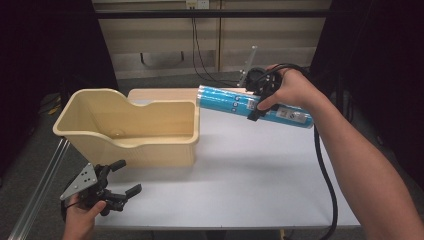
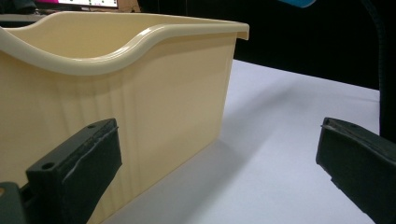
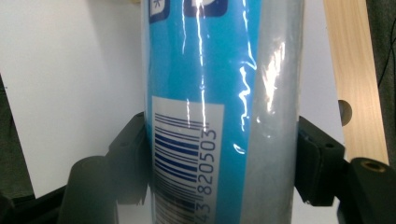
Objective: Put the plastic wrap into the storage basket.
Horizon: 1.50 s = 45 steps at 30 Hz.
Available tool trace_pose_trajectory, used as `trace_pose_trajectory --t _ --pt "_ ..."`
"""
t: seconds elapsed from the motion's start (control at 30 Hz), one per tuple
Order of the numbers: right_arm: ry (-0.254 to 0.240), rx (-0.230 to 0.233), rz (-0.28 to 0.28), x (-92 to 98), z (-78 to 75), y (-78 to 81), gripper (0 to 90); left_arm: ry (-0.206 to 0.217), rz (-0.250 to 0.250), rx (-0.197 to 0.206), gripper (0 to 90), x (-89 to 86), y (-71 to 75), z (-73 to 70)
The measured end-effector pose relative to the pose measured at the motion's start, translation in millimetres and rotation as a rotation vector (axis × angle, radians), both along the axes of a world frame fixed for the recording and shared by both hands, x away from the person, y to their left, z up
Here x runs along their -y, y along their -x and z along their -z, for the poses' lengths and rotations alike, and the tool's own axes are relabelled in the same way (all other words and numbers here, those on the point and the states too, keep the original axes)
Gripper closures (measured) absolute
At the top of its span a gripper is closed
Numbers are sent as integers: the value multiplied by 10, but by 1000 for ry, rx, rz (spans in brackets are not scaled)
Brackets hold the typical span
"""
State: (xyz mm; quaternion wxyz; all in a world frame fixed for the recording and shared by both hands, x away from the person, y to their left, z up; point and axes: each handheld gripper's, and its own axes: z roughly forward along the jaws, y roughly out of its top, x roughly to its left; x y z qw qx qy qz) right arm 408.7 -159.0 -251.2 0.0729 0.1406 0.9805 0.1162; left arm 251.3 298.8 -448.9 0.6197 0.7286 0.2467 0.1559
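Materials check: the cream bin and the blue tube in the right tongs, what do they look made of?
Cream bin: looks like moulded plastic, smooth semi-gloss, with a rolled rim and faint ribbing on the wall. Blue tube, clamped in the right tongs: wrapped in glossy clear film, judging by wrinkles and glare streaks over a printed barcode label; what lies beneath can't be told.

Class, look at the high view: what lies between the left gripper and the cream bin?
Nothing: bare table separates the left gripper from the cream bin, per the high view.

One bin, one blue tube
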Motion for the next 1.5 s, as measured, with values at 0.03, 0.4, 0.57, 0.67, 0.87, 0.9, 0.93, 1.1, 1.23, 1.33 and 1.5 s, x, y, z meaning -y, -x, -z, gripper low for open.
trace_pose_trajectory --t 0.03,0.4,0.57,0.67,0.87,0.9,0.93,1.1,1.23,1.33,1.5 --pt "-2 -1 3 -18 1 -2 325 0 0 0 0 -1 0 0" --pt "-14 -1 -19 -194 40 -63 325 0 7 1 0 0 1 0" --pt "-7 0 -32 -267 53 -80 325 7 5 -1 0 0 4 -3" --pt "-17 -5 -42 -307 68 -94 324 10 11 0 0 3 11 -6" --pt "-6 0 -58 -386 64 -121 325 9 12 -2 0 -3 9 -4" --pt "-3 -1 -58 -405 63 -120 325 10 13 -4 0 -3 10 -4" --pt "-1 1 -64 -423 60 -121 325 9 13 -2 0 -2 10 -5" --pt "-1 7 -72 -507 53 -130 325 10 17 -4 0 0 10 -4" --pt "-8 12 -80 -571 56 -136 325 7 22 -4 0 0 14 -2" --pt "1 19 -89 -617 58 -142 325 0 22 4 0 -7 8 -7" --pt "-5 13 -105 -689 69 -158 325 4 17 5 0 3 6 -4"
